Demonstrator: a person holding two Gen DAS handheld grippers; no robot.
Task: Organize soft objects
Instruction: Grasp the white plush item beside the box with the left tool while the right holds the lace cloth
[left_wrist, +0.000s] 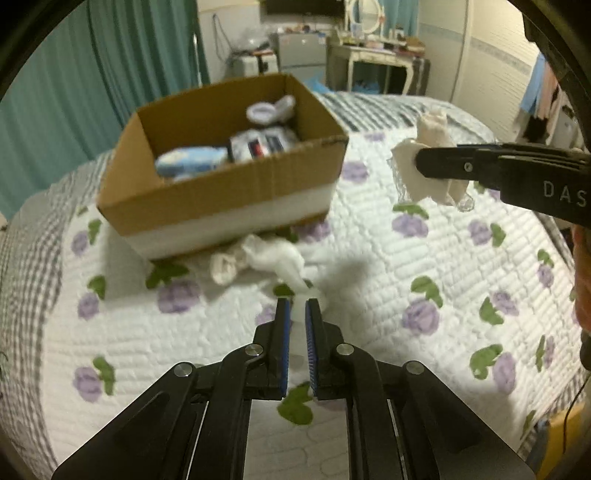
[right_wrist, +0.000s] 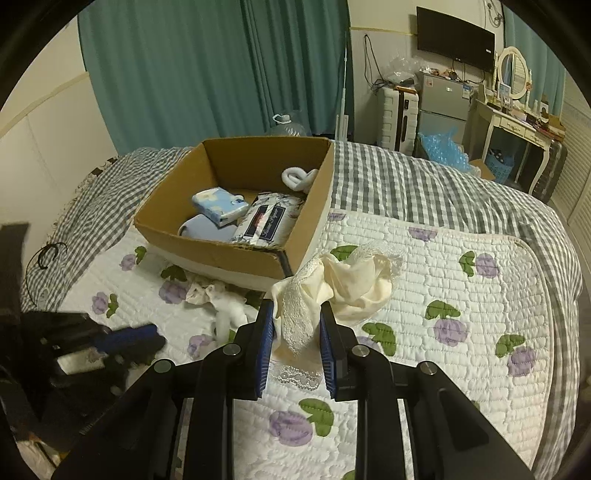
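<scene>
An open cardboard box (left_wrist: 207, 192) stands on the flowered quilt; it also shows in the right wrist view (right_wrist: 207, 254). It holds tissue packs (right_wrist: 219, 199), a wipes pack (right_wrist: 266, 221) and a white rolled item (right_wrist: 295, 177). My right gripper (right_wrist: 297, 314) is shut on a cream lace-trimmed cloth (right_wrist: 354, 280) and holds it above the quilt, right of the box; the cloth also shows in the left wrist view (left_wrist: 428, 158). My left gripper (left_wrist: 297, 310) is nearly closed with an empty gap, just short of a white crumpled cloth (left_wrist: 273, 258) lying before the box.
The bed has a white quilt (left_wrist: 443, 258) with purple flowers over a grey checked cover (right_wrist: 424, 184). Teal curtains (right_wrist: 221, 66) hang behind. A fridge (right_wrist: 441, 99), a suitcase and a dressing table (right_wrist: 517, 118) stand beyond the bed.
</scene>
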